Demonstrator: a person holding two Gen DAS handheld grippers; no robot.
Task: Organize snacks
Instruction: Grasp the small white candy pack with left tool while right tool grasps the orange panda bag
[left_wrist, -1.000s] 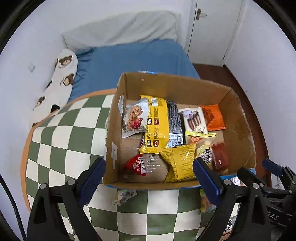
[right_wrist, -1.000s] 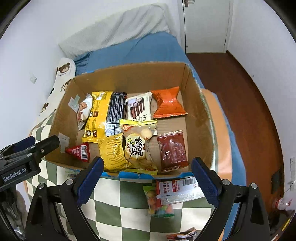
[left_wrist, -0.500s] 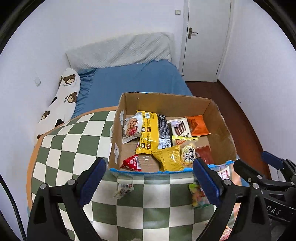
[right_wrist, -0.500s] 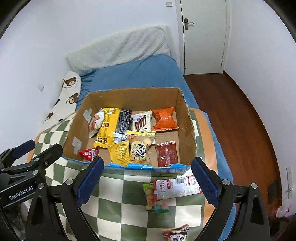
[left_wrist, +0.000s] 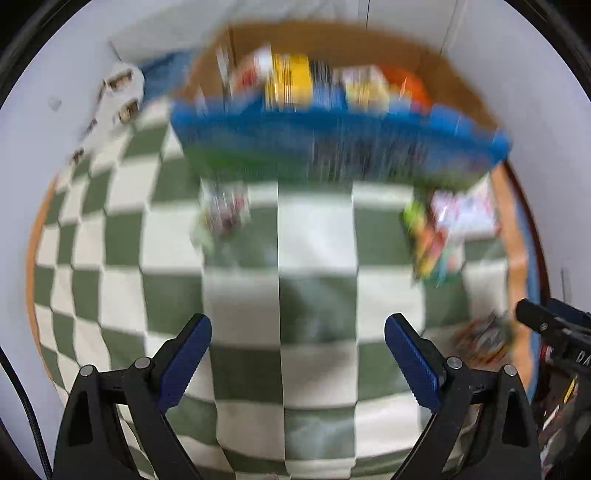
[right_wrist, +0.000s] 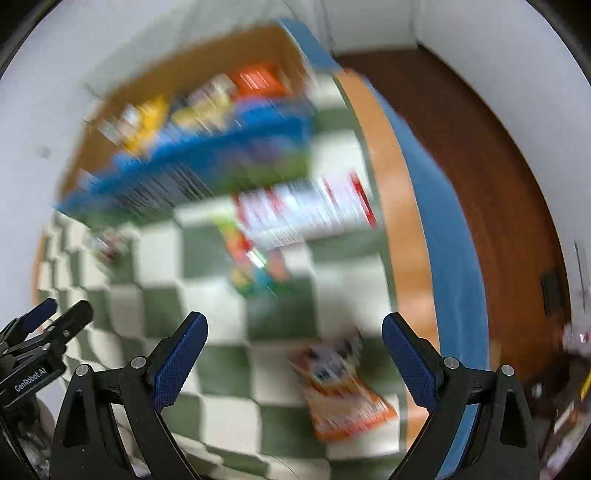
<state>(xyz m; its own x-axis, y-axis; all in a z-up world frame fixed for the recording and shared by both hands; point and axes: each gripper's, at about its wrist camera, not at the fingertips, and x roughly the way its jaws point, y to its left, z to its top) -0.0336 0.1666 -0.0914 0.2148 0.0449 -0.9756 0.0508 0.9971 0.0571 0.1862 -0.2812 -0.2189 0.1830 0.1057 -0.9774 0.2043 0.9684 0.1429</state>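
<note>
Both views were heavily smeared by motion blur, so package details could not be read. The left gripper (left_wrist: 297, 330) was seen with its blue-padded fingers (left_wrist: 186, 354) spread wide and nothing between them, above the green-and-white checkered cloth (left_wrist: 314, 236). The right gripper (right_wrist: 294, 328) was likewise released, its fingers apart and empty over the same cloth.

A cardboard box (left_wrist: 458, 79) with a blue front face was placed at the far edge of the cloth. Snack packets (left_wrist: 291, 79) in yellow, dark and orange were seen inside it.

Outside the box, a small packet (left_wrist: 225, 210) lay on the cloth just before the box's front left corner. A white-and-red packet (right_wrist: 303, 212) was found near the box's front right corner, with a colourful candy bag (right_wrist: 251, 262) touching or partly under it. An orange-and-white packet (right_wrist: 343, 387) lay nearer the cloth's right edge, between the right gripper's fingers in that view; whether it was touched could not be told.
</note>
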